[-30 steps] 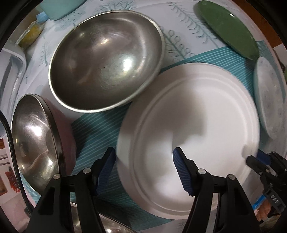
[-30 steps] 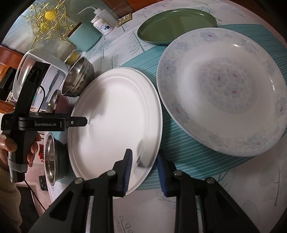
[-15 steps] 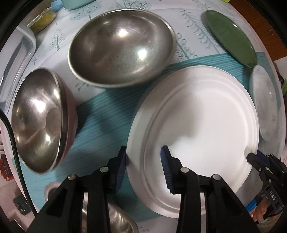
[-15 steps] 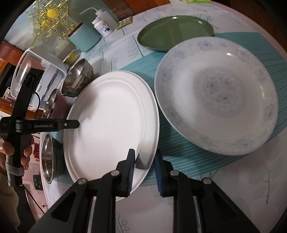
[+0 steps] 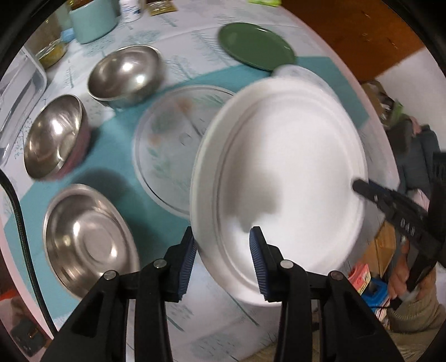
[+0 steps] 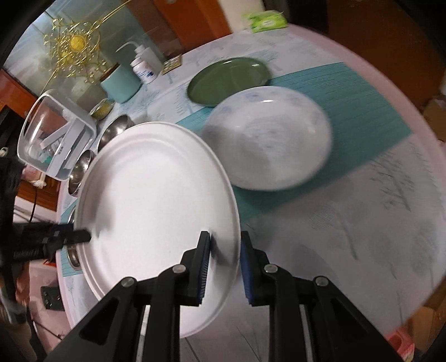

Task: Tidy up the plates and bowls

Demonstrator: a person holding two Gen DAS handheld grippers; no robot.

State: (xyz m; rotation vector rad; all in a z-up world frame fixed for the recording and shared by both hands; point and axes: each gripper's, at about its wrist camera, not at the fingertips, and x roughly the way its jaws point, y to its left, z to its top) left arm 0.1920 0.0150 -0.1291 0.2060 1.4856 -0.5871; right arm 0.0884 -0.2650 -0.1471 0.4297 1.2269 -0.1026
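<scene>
A large white plate (image 5: 278,172) hangs tilted above the table, held from two sides. My left gripper (image 5: 223,259) is shut on its near rim, and my right gripper (image 6: 225,261) is shut on the opposite rim. Each gripper shows in the other's view: the right gripper (image 5: 362,189) at the plate's far edge, the left gripper (image 6: 78,236) likewise. On the teal mat (image 5: 117,181) below lies a pale patterned plate (image 5: 172,144). Three steel bowls (image 5: 125,75) (image 5: 53,136) (image 5: 83,236) sit to the left. A floral plate (image 6: 267,139) and a green plate (image 6: 228,79) lie beyond.
At the table's back stand a teal cup (image 6: 120,83), a white bottle (image 6: 145,66), a small jar (image 6: 101,110) and a clear container (image 6: 53,133). A green packet (image 6: 267,21) lies at the far edge. A person's hand (image 5: 401,278) grips the right tool.
Both grippers closed on the white plate's rim and lifted it off the mat. A patterned plate that lay beneath it now shows. Both views have pulled up and away from the table.
</scene>
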